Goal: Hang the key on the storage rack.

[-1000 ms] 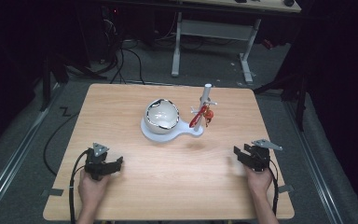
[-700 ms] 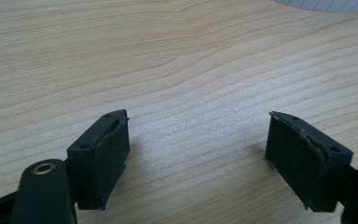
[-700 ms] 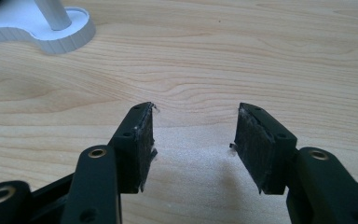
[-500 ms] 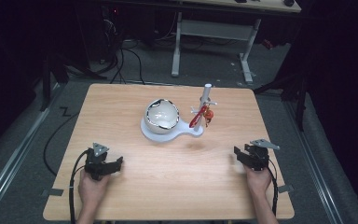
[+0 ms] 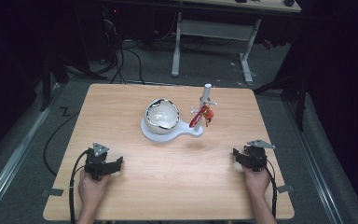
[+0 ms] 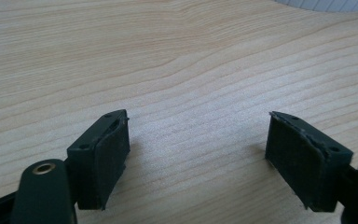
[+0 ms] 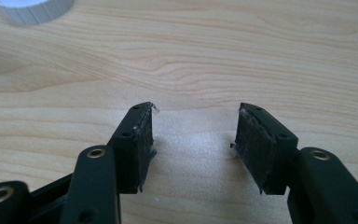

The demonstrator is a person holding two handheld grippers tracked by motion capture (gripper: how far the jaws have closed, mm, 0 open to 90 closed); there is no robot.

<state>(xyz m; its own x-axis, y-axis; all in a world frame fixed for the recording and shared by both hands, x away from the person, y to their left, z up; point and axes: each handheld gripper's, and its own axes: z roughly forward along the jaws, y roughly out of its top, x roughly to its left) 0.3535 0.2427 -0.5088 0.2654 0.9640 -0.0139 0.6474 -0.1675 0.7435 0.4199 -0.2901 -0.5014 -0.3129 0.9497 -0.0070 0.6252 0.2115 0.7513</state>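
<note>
Left hand-held gripper [image 5: 114,164] is held low at the near-left of the wooden surface [image 5: 135,100], gripped by the left hand [image 5: 91,185]; in the left gripper view its jaws are spread wide, released, with bare wood grain between the pads [image 6: 112,158]. Right hand-held gripper [image 5: 240,156] is held at the near-right edge by the right hand [image 5: 256,179]; in the right gripper view its jaws stand partly apart, nothing between them, pads [image 7: 144,144] clear of any object, and they have just been opening a little. Both grippers are pointed toward the middle of the surface. The nearest things are set at mid-surface, well apart from both grippers: a white stand [image 5: 168,135] with a round base, a glossy white bowl [image 5: 162,115] seated on that base, and an upright white post [image 5: 207,100] at its right end. A red item [image 5: 198,116] is hung from a peg on the post; its exact kind cannot be told. An edge of the white base is seen at the top left of the right gripper view [image 7: 32,11]. Cables are trailed back from each gripper off the near edge.
</note>
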